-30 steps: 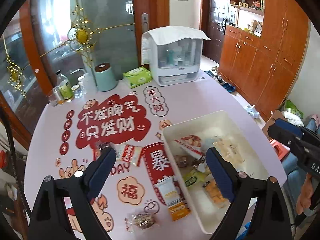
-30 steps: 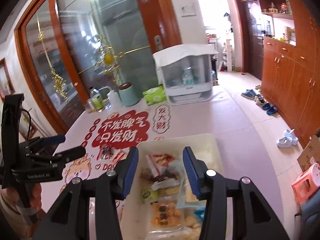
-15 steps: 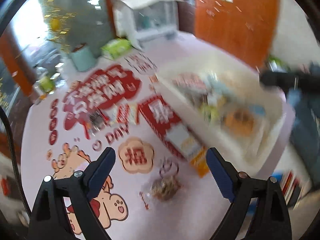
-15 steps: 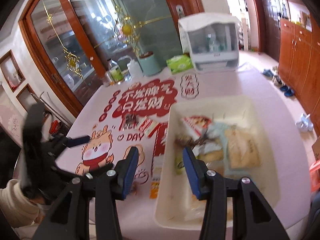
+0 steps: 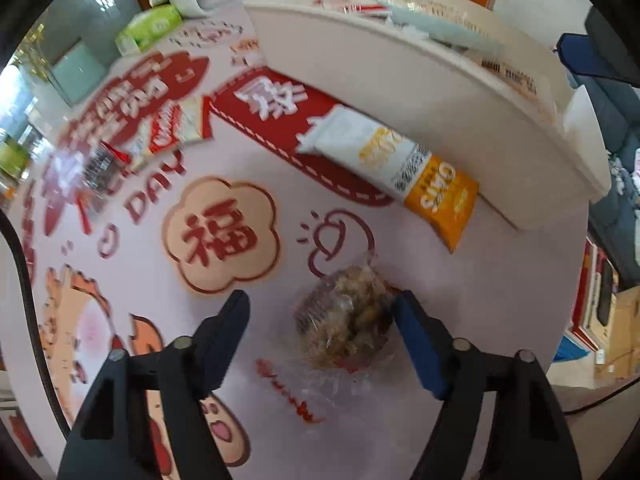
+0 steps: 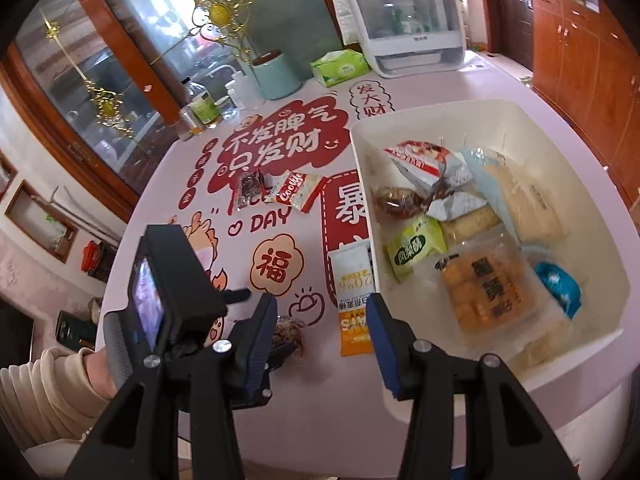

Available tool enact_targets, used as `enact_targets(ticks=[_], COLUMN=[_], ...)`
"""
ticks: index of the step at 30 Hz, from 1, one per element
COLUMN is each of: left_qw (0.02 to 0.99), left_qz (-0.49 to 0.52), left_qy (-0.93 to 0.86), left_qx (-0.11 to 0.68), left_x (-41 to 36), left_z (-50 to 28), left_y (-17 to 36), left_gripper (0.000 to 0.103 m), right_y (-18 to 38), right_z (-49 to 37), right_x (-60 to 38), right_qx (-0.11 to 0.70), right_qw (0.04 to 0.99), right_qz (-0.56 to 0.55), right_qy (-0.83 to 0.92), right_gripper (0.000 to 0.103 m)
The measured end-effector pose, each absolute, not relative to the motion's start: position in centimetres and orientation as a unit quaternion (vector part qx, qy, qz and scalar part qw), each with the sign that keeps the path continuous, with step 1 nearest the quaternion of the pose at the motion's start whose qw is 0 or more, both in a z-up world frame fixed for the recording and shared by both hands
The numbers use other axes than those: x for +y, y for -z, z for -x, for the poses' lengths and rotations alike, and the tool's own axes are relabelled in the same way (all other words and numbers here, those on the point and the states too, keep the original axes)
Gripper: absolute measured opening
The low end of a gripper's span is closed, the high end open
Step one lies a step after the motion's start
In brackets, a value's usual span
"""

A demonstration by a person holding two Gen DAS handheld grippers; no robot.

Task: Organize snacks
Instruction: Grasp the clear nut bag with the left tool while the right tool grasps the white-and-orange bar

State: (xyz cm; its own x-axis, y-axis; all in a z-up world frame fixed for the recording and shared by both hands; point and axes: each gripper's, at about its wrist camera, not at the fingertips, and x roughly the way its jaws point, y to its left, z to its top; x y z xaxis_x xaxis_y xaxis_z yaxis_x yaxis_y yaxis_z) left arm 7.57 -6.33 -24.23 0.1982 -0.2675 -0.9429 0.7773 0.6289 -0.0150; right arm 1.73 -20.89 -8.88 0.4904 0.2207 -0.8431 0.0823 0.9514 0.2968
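Since a second ago our left gripper [image 5: 320,308] has dropped low, jaws wide around the clear-wrapped snack [image 5: 346,320] at lower centre. Our right gripper [image 6: 322,308] hangs open, empty, beside the white bin [image 6: 600,216]. The tabletop [image 5: 460,300] is pink, wooden cabinets [image 6: 580,60] upper right.

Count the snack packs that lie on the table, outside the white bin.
4: a clear pack between the left tongs, an oat pack beside the bin, and a red-white pack next to a dark pack. Others may be hidden.
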Motion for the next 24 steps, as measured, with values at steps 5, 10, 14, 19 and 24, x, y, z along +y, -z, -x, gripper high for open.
enact_targets(ticks=[5,10,14,19,24], left_qw=[0.738,0.76,0.782,0.798,0.803], left_qz=[-0.212,-0.186,-0.147,-0.115,-0.101], left_qy=[0.364,0.338,0.303,0.252,0.227], left_qx=[0.528,0.523,0.525,0.535,0.542], left_x=[-5.4,-3.8,-1.2,2.6,4.7], left_z=[-7.8,-8.6,-10.2,-11.7,-12.7], left_y=[24.4,23.7,22.9,23.0,23.2], left_gripper=[0.068,0.045,0.037,0.037,0.037], right_y=[10.0,11.4,13.0,15.1,18.4], right_z=[-1.9,-2.7,-3.8,-5.3,-6.7], right_x=[-19.7,-18.0,-15.8,-12.6,-10.9], right_qx=[0.509,0.518,0.526,0.524,0.529], right_qw=[0.845,0.842,0.844,0.849,0.841], right_qz=[-0.162,-0.149,-0.104,-0.018,0.046], right_qy=[-0.017,0.003,0.026,0.059,0.105], right_gripper=[0.047,0.047,0.047,0.047,0.047])
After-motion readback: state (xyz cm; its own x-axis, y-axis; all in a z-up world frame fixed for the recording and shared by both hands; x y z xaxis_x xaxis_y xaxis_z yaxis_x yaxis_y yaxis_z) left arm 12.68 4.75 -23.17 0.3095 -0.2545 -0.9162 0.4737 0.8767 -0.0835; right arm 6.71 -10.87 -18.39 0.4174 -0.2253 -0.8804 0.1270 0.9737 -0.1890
